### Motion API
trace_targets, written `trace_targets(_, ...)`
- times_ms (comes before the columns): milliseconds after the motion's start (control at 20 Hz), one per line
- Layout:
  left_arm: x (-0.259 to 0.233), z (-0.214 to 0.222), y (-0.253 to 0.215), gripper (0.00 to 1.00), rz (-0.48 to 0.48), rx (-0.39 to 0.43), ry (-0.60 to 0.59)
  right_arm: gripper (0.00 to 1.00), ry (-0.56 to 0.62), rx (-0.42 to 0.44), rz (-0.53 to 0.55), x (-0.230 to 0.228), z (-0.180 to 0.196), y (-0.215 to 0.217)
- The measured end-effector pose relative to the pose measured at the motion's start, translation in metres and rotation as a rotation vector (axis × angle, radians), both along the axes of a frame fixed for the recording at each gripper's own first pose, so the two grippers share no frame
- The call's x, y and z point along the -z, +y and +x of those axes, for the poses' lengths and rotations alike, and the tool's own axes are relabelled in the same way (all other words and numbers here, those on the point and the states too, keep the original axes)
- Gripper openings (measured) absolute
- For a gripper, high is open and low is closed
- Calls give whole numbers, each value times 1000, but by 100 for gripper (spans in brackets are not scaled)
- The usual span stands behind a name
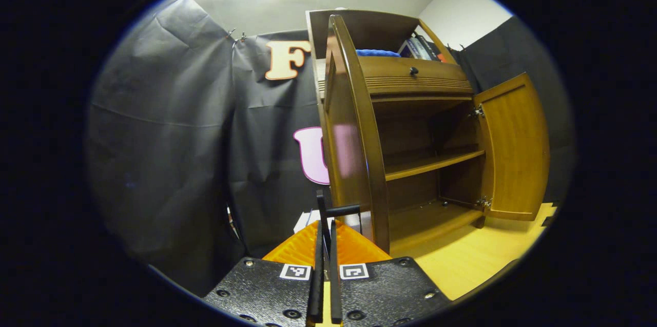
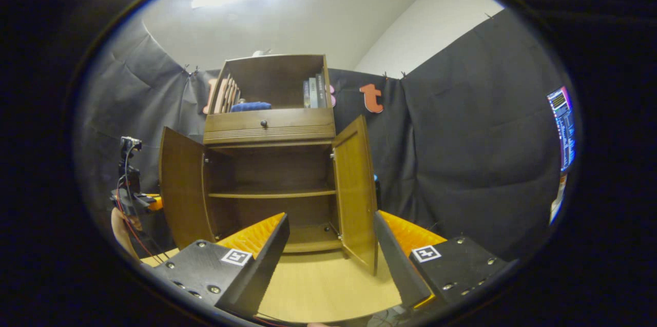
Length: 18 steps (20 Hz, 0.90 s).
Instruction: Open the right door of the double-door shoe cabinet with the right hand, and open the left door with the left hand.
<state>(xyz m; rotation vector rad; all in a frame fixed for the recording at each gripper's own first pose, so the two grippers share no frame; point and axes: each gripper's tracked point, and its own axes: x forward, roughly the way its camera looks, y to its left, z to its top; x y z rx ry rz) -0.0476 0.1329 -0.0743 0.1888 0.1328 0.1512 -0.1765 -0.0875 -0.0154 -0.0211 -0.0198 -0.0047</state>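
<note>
At twelve o'clock of the right gripper point(image 2: 328, 260), spread wide and empty, both cabinet point(image 2: 269, 127) doors are seen open. The left gripper point(image 1: 325, 245) is closed on the left door's point(image 1: 351, 132) handle point(image 1: 343, 210).

The shoe cabinet point(image 2: 269, 162) stands on the wooden floor point(image 2: 328, 286).

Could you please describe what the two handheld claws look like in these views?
Each claw, left and right, has black textured plates with screws, square black-and-white markers and ribbed orange parts. In the right gripper view, the far-off left claw carries thin red cables.
</note>
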Motion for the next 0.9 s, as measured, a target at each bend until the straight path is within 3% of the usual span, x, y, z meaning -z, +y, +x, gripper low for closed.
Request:
trace_targets(100, 1, -1, 11, 0, -35, 6, 12, 97, 2, -19, -5, 1, 3, 12)
trace_targets(350, -1, -3, 28, 2, -107, 46, 38, 93, 7, -42, -26, 3, 4, 26)
trace_targets(400, -1, -3, 29, 2, -110, 56, 41, 97, 7, -42, -28, 3, 4, 27)
trace_targets(900, 4, -13, 31, 2, -105, 87, 54, 97, 24, -41, -20, 11, 6, 28)
